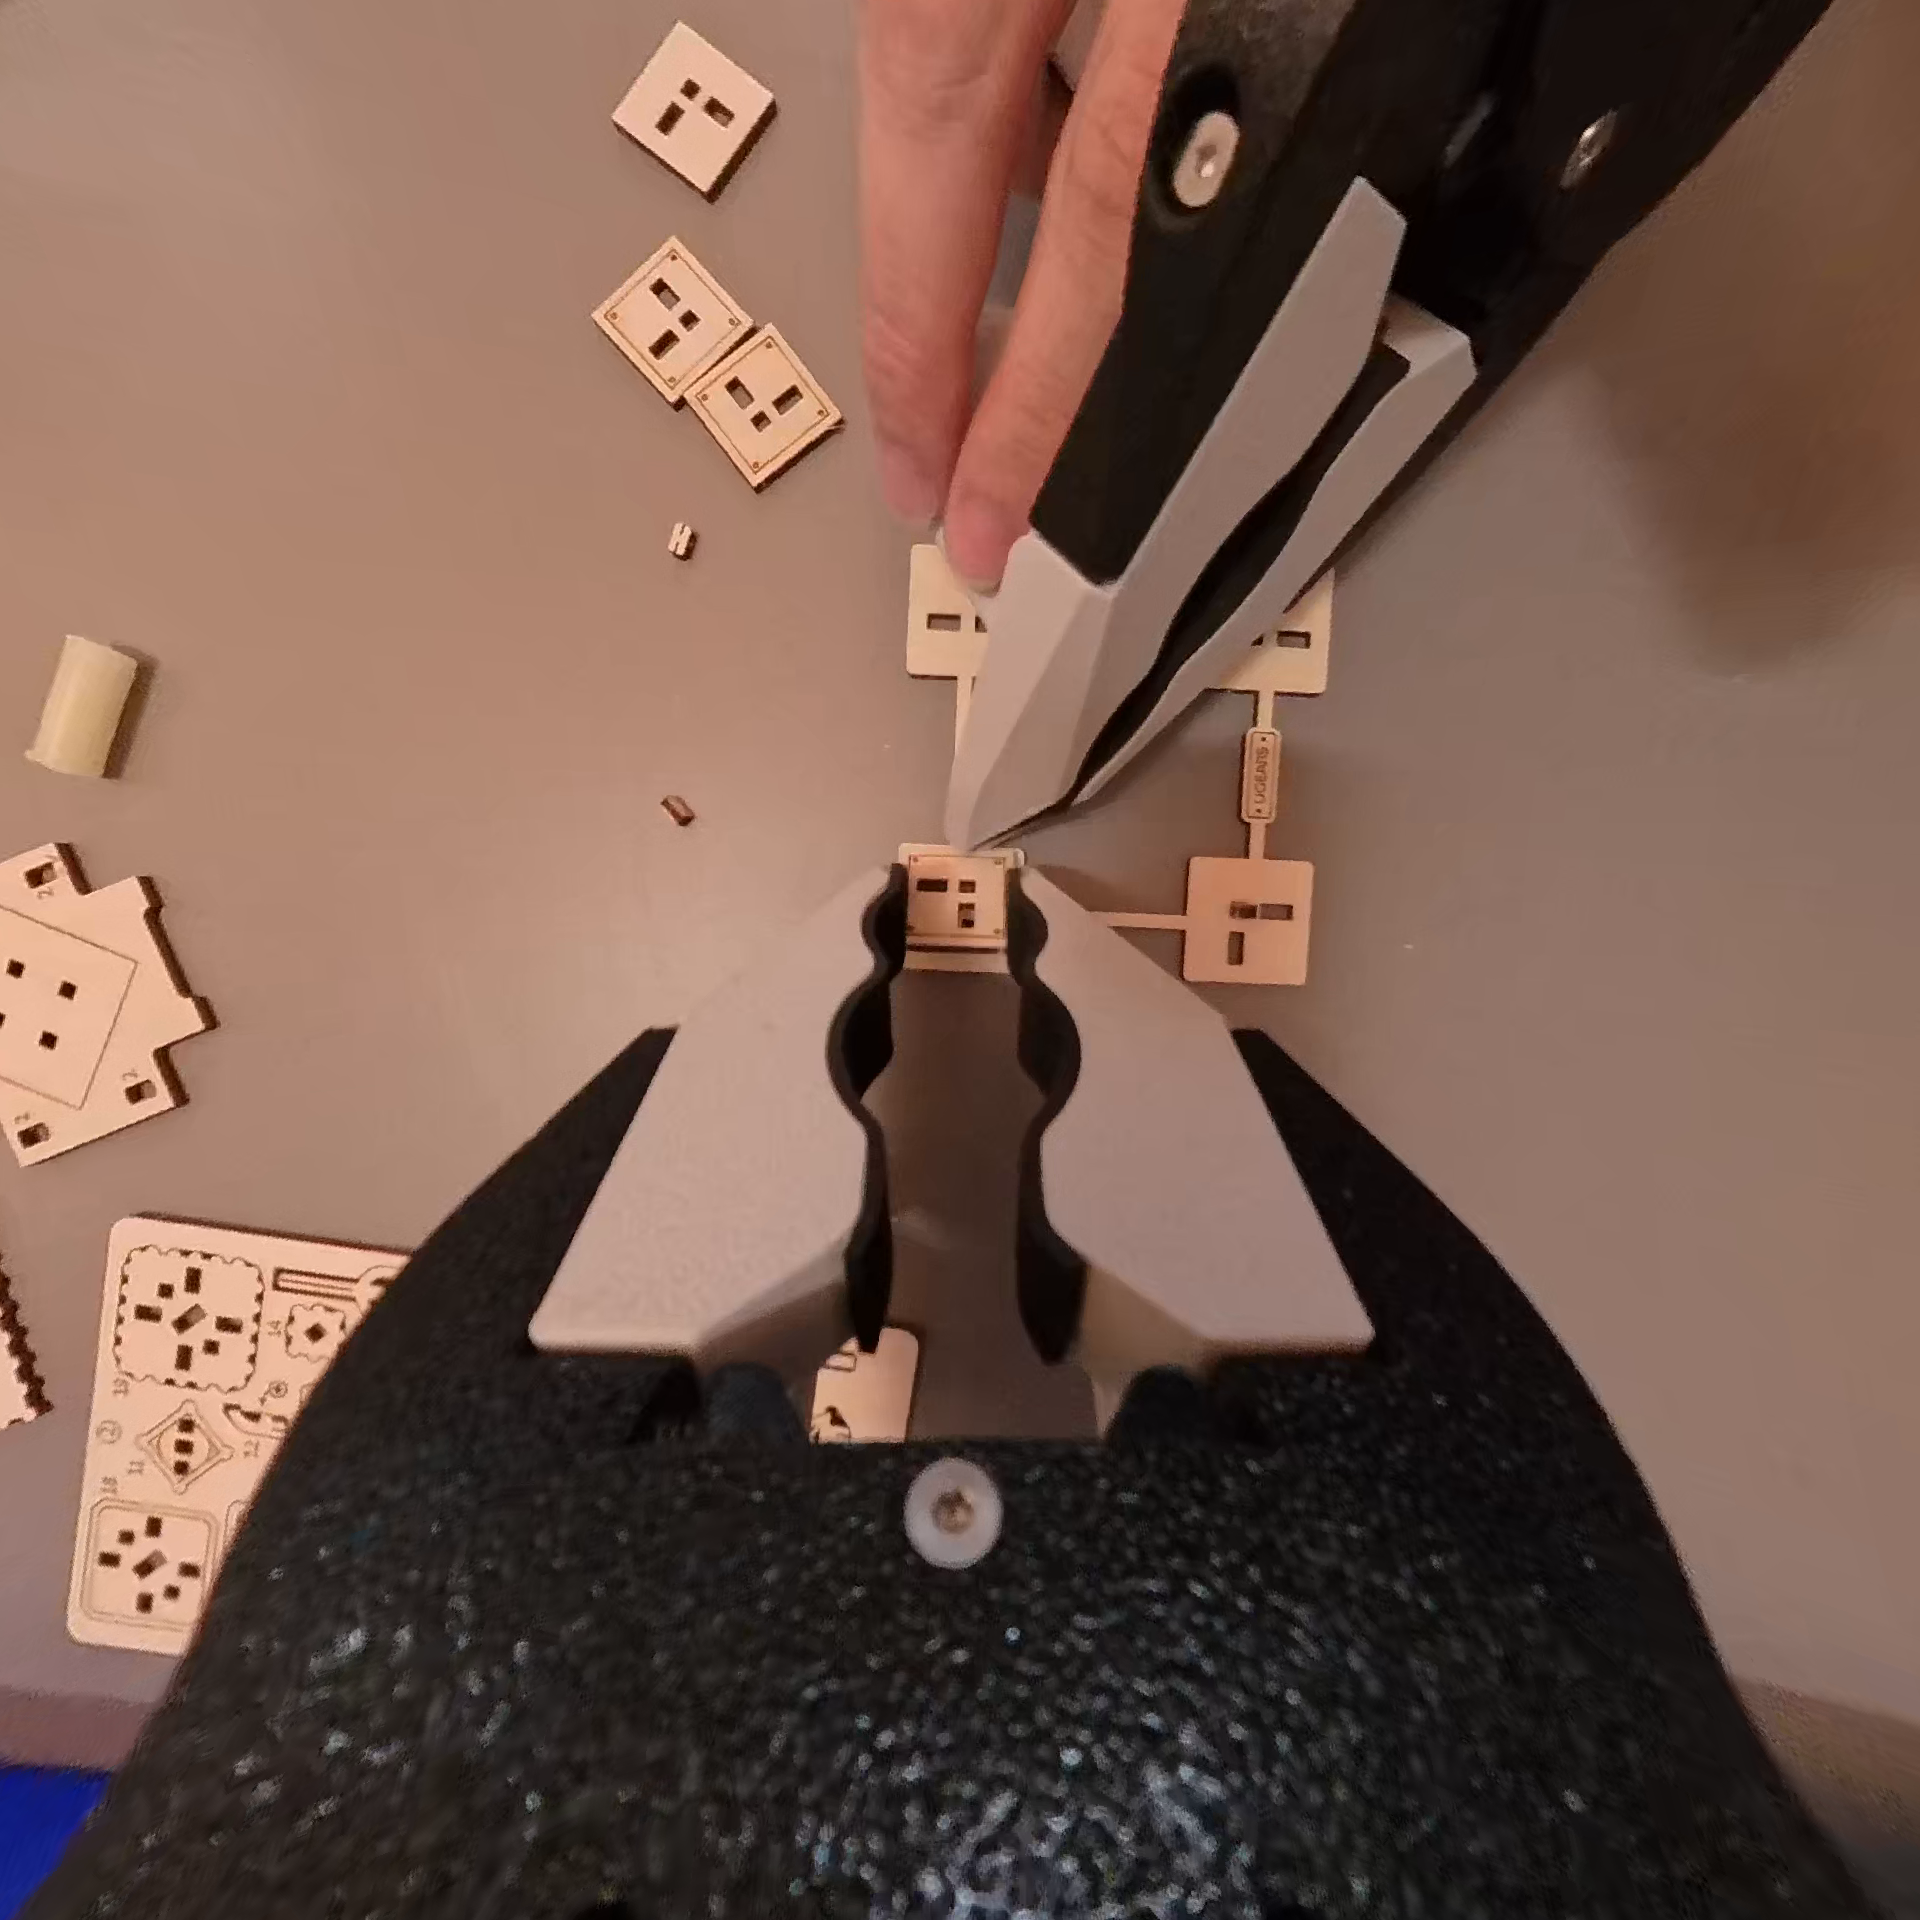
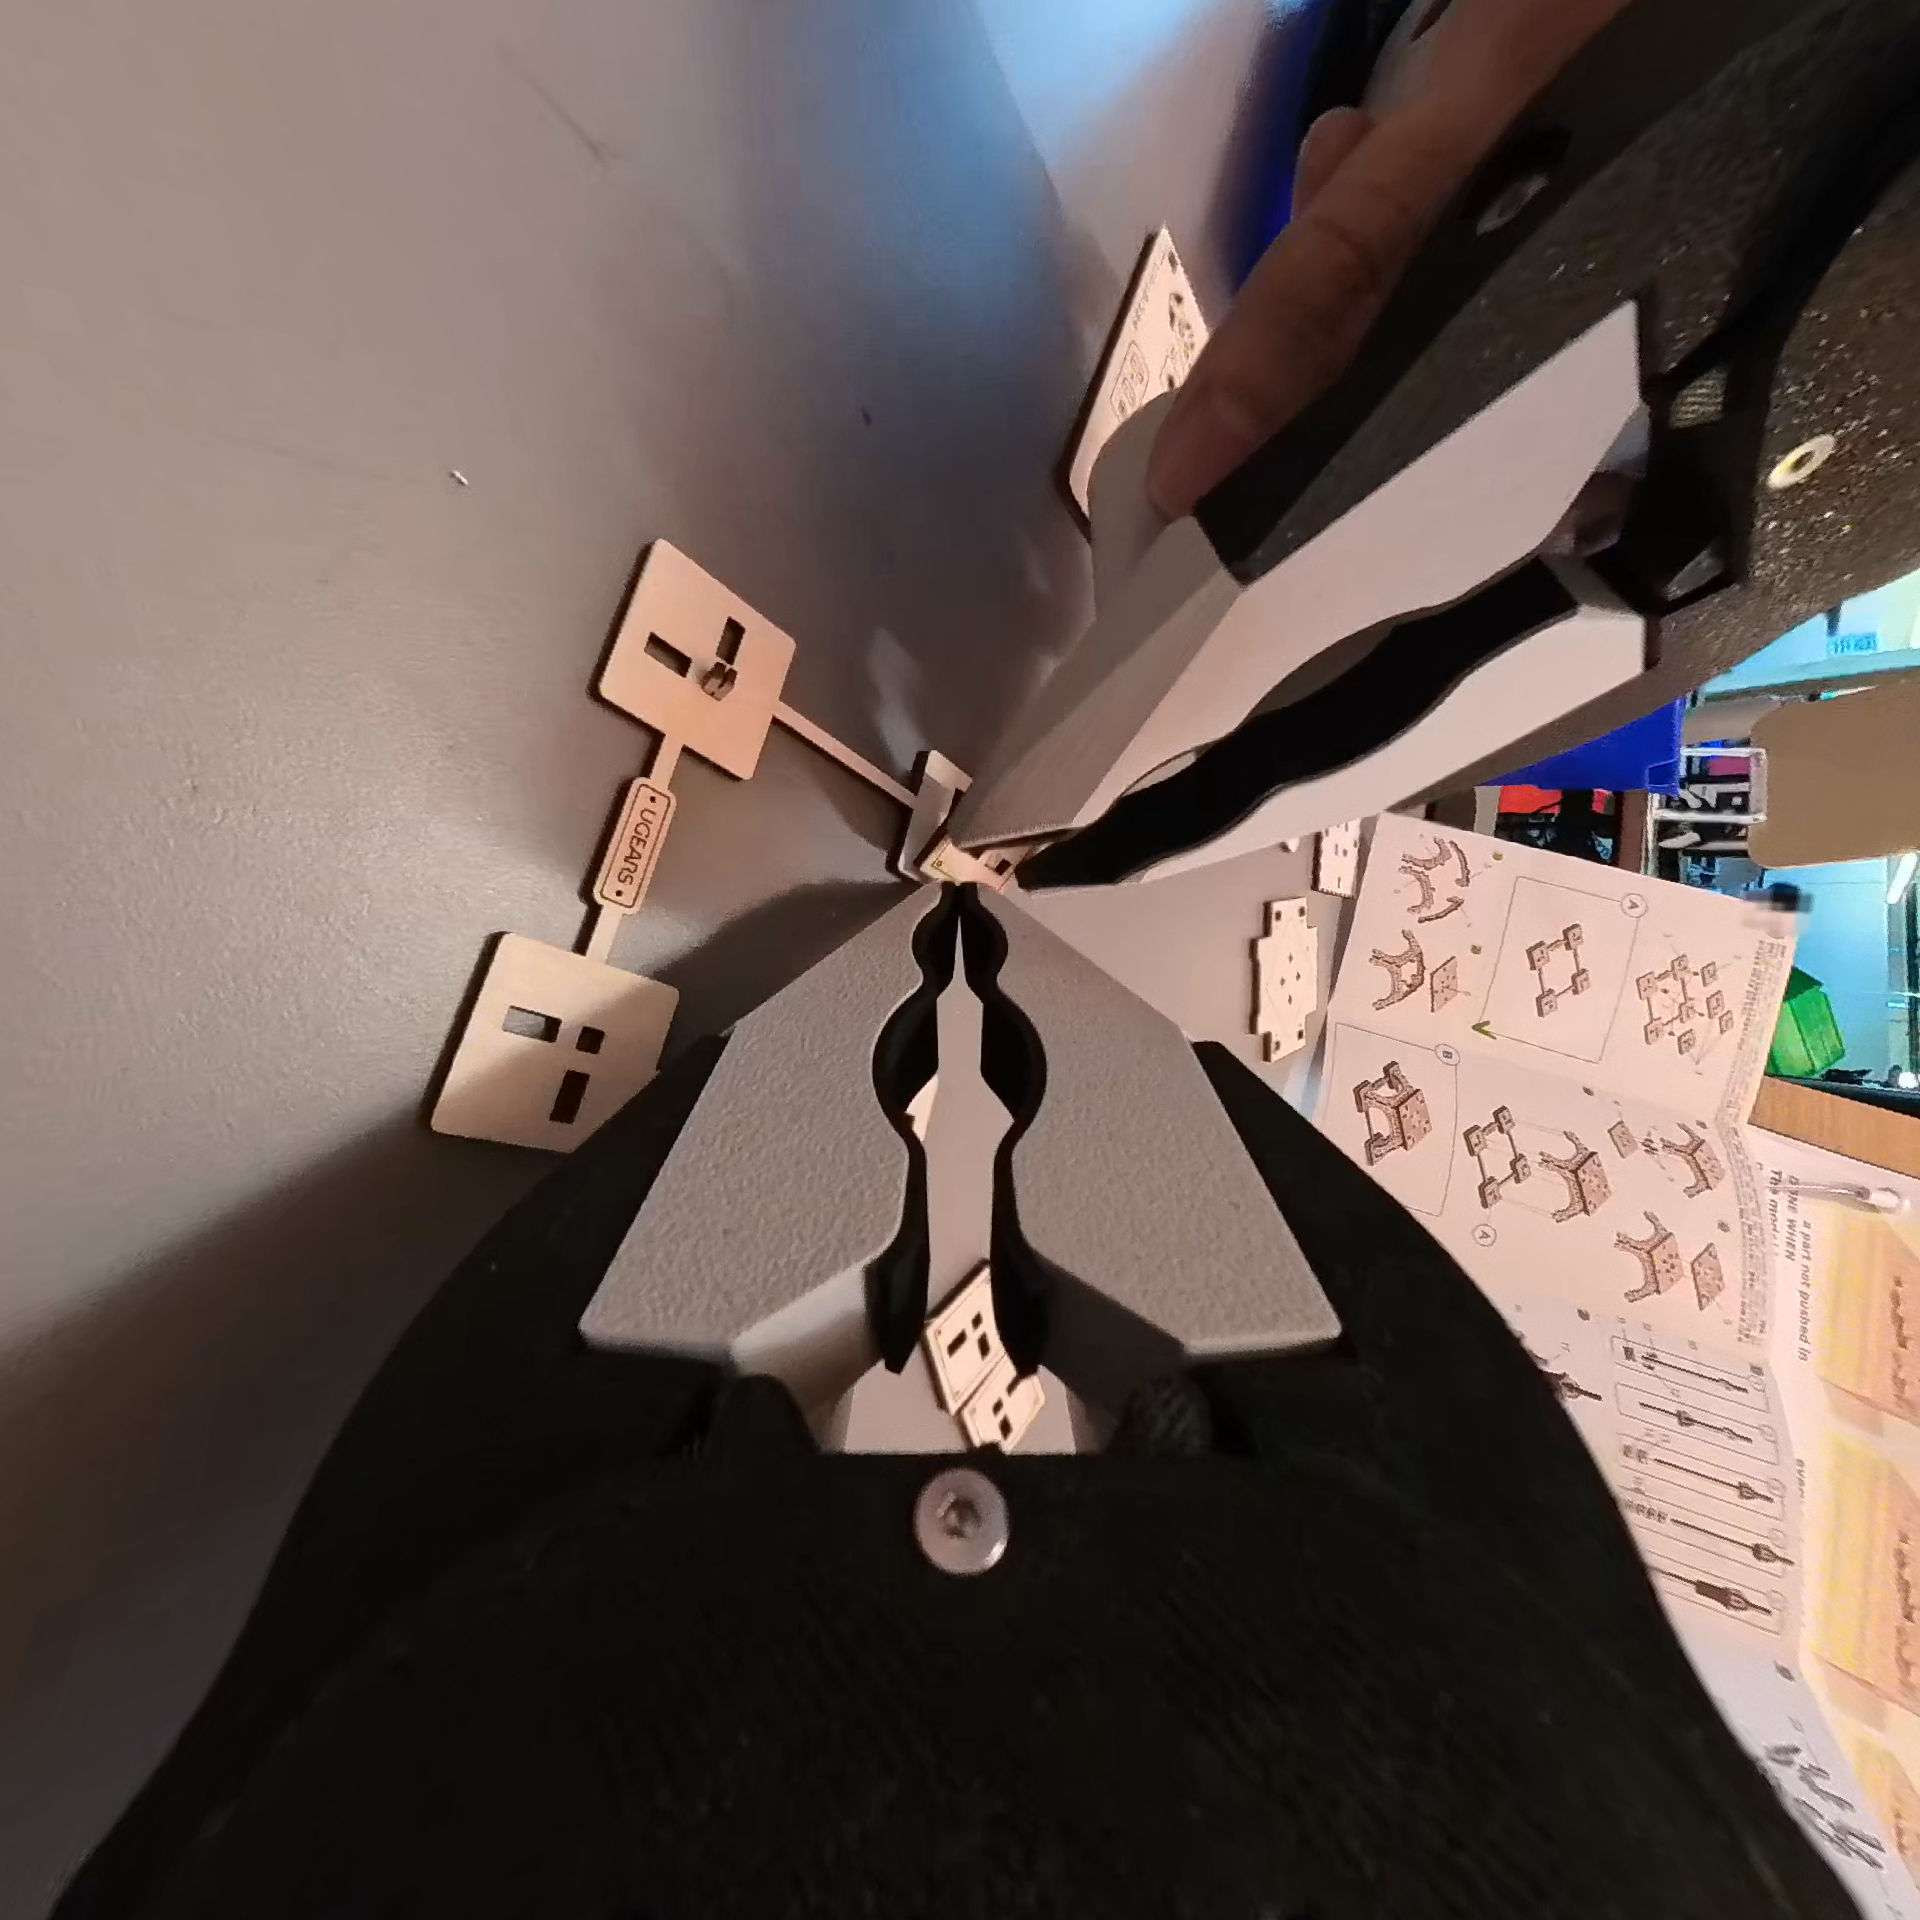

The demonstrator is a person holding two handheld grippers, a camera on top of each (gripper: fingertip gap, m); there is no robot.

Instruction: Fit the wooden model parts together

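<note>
Grey tabletop (image 1: 364,644) lay under both tongs. The left gripper (image 1: 958,914) clasped a small wooden square tile (image 1: 958,902) sitting on the wooden frame (image 1: 1250,918), whose far squares the right gripper (image 1: 982,831), pinched shut, partly hid. An instruction sheet (image 2: 1558,1143) lay right of it, cut off.

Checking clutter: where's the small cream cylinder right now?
Left wrist view, far left edge: the cream cylinder lies on the grey table, above the notched wooden plate.

A small engraved tab (image 1: 1260,777) on the wooden frame's far-right strip bears lettering. The near-left wooden sheet (image 1: 187,1455) carries engraved part numbers. The right-hand instruction sheet (image 2: 1558,1143) carries print.
</note>
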